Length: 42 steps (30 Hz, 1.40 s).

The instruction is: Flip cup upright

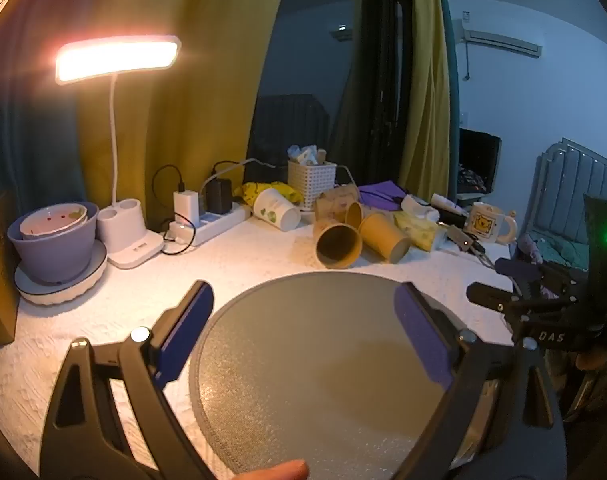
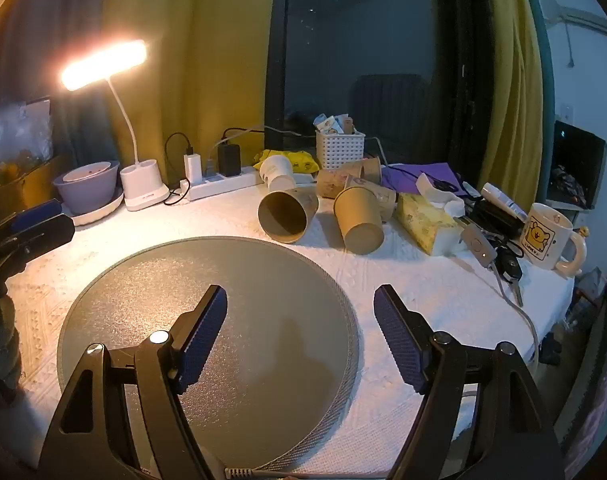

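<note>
Several brown paper cups lie on their sides at the back of the table. One (image 1: 337, 246) (image 2: 285, 216) shows its open mouth toward me. Another (image 1: 383, 236) (image 2: 359, 220) lies beside it with its base toward me. A white paper cup (image 1: 274, 209) (image 2: 277, 172) lies tipped behind them. A round grey mat (image 1: 323, 368) (image 2: 207, 340) sits in front. My left gripper (image 1: 303, 332) is open and empty above the mat. My right gripper (image 2: 299, 332) is open and empty over the mat's right edge, well short of the cups.
A lit desk lamp (image 1: 117, 58) (image 2: 103, 64), purple bowl stack (image 1: 53, 240) (image 2: 89, 186) and power strip (image 1: 207, 224) (image 2: 223, 184) stand at the back left. A white basket (image 1: 311, 182) (image 2: 339, 150), tissue pack (image 2: 427, 220), keys (image 2: 507, 268) and bear mug (image 1: 489, 222) (image 2: 551, 236) crowd the right.
</note>
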### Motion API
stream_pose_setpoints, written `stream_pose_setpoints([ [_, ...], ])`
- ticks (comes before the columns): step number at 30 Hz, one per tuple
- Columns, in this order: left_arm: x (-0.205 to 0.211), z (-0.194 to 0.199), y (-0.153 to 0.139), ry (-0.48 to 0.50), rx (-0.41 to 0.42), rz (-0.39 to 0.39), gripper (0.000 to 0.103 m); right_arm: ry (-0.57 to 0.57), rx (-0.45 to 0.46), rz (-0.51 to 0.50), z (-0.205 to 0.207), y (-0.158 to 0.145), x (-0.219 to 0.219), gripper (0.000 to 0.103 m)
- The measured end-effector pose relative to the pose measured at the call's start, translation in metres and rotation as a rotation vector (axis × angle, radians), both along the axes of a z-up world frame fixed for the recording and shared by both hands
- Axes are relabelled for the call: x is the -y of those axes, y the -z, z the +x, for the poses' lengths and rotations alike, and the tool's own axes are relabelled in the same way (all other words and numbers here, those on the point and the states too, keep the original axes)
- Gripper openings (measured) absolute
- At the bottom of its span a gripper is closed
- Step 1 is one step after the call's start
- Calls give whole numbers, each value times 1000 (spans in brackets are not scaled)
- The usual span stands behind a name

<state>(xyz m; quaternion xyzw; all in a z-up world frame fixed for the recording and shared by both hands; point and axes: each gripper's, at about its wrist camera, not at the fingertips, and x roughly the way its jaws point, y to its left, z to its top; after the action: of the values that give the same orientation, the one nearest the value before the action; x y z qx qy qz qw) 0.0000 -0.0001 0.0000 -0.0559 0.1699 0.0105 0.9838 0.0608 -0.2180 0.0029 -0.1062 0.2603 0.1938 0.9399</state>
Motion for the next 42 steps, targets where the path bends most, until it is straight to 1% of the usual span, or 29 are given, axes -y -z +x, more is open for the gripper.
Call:
stream_pose_setpoints([
  [7, 0, 0, 0, 1, -3, -3, 93, -1, 14, -8, -2, -1, -1, 79],
  [42, 0, 0, 0, 0, -2, -2, 93, -2, 12, -7, -4, -1, -4, 79],
])
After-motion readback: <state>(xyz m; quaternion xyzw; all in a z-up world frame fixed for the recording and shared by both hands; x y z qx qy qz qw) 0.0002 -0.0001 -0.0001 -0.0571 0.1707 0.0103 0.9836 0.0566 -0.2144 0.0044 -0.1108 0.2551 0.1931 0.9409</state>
